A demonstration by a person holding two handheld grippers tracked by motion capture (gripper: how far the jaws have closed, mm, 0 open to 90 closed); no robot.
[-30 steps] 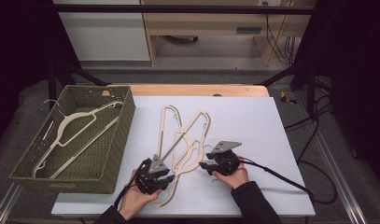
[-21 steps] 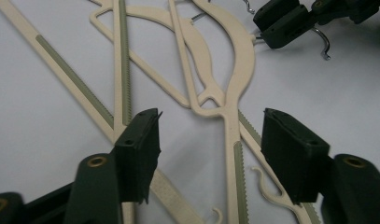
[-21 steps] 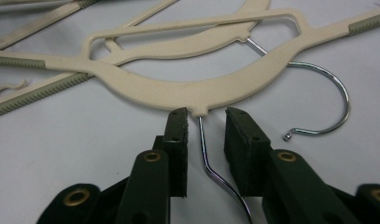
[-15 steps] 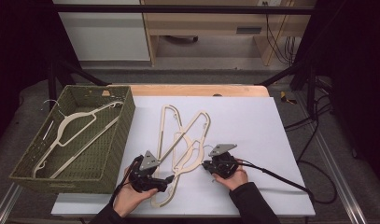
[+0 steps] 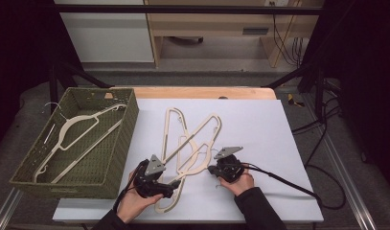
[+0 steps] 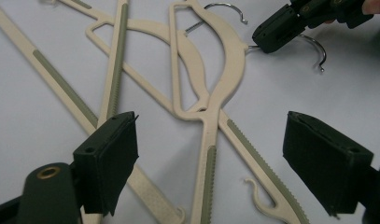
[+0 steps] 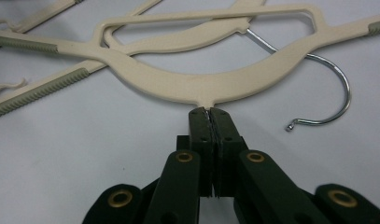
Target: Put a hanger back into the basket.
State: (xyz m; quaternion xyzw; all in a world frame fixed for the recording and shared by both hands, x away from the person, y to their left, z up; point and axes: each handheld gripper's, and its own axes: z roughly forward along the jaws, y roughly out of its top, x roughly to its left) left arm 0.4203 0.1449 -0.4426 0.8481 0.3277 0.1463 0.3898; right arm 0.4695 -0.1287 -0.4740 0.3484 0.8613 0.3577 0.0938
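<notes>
Right now the right gripper [image 7: 210,113] is clamped on the neck of a cream hanger [image 7: 211,84], its two black jaws pressed together at the stub where the wire hook [image 7: 334,88] leaves the plastic body. Its jaws have just been closing, and the neck sits between them. In the high view this gripper [image 5: 212,169] lies near the front of the table, right of centre, held by the person's right hand [image 5: 236,181], with a black cable [image 5: 288,184] trailing off to the right.

The left gripper [image 6: 211,158] stands wide open, its jaws having just been opening; the pads [image 6: 108,158] press on nothing. Between and beyond them cross the lower bars of the hangers, lying flat on the table. In the high view this gripper [image 5: 174,184] sits at the near edge, left of centre, in the left hand [image 5: 135,201], just beside the low end of a hanger bar.

Three cream hangers [image 5: 190,143] lie tangled across one another in the middle of the white table [image 5: 259,124], their long bars overlapping and running from near left to far right.

At the left, touching the table's edge, stands a green woven basket [image 5: 120,143]. One more hanger [image 5: 77,136] lies inside it.
</notes>
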